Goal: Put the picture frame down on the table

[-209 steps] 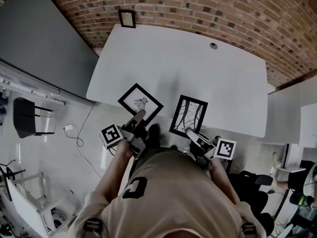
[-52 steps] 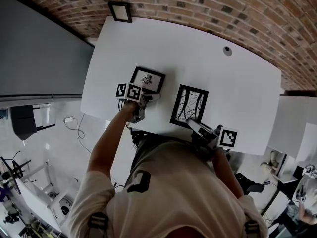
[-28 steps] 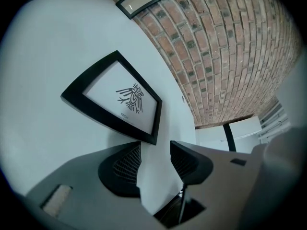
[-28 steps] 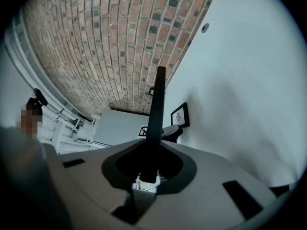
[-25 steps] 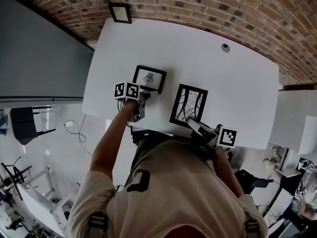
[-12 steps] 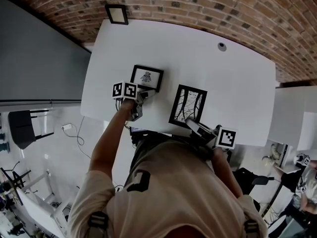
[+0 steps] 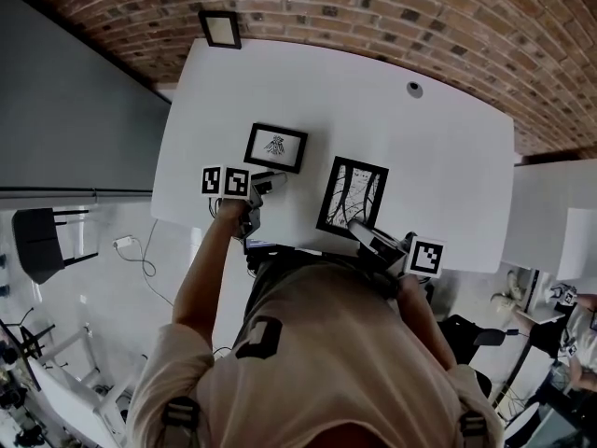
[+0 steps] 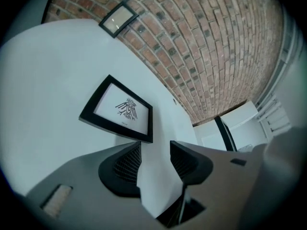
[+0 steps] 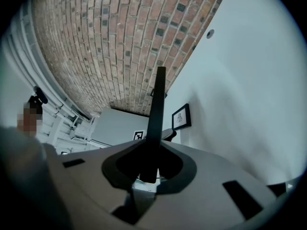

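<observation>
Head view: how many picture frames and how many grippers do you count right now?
Picture frames: 3 (bird-print frame, branch-print frame, small far frame)
Grippers: 2 (left gripper, right gripper)
Total: 5

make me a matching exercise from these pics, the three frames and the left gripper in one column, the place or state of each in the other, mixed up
Column one
1. bird frame
2. tall frame
3. left gripper
4. far frame

Column two
a. clamped edge-on in the right gripper
b. over by the brick wall
c. flat on the table, nothing gripping it
d. open, nothing between the jaws

Pairs: 1-c, 2-a, 3-d, 4-b
</observation>
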A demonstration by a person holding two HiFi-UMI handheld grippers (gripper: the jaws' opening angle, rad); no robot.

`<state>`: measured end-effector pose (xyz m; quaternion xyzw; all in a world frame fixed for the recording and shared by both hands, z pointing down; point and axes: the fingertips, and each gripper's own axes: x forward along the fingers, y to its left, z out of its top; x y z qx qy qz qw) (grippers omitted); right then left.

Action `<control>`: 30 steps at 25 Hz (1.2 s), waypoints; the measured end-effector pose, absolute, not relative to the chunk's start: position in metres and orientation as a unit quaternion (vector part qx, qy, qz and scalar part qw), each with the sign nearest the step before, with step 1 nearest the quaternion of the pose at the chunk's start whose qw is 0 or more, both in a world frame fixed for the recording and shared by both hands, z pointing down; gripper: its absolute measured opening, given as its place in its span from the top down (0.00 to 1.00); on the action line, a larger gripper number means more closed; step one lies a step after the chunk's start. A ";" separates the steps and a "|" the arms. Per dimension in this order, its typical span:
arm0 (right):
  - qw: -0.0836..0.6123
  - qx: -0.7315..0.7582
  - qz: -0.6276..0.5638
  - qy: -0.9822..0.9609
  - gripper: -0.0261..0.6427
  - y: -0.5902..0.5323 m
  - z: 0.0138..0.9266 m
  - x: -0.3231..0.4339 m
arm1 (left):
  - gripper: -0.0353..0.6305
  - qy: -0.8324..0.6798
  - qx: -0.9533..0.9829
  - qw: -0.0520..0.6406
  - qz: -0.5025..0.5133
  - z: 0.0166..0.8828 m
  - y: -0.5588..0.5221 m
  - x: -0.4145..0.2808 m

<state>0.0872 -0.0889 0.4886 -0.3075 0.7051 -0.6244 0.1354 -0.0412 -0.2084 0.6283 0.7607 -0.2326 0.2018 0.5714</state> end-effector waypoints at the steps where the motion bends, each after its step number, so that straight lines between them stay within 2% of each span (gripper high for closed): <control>1: 0.136 -0.308 -0.623 0.706 0.90 -0.089 0.488 0.086 | 0.67 -0.235 0.770 0.557 0.205 0.622 -0.206 -0.045; 5: 0.133 -0.310 -0.621 0.707 0.90 -0.088 0.487 0.082 | 0.67 -0.246 0.800 0.500 0.224 0.603 -0.195 -0.061; 13: 0.130 -0.299 -0.617 0.716 0.90 -0.083 0.482 0.057 | 0.67 -0.247 0.860 0.398 0.200 0.558 -0.191 -0.077; 21: 0.132 -0.294 -0.614 0.720 0.90 -0.077 0.479 0.032 | 0.68 -0.244 0.882 0.356 0.189 0.540 -0.180 -0.096; 24: 0.133 -0.296 -0.613 0.721 0.90 -0.075 0.478 0.024 | 0.86 -0.261 0.886 0.344 0.168 0.534 -0.179 -0.107; 30: 0.131 -0.301 -0.608 0.722 0.90 -0.071 0.475 0.012 | 0.92 -0.272 0.894 0.335 0.119 0.520 -0.177 -0.123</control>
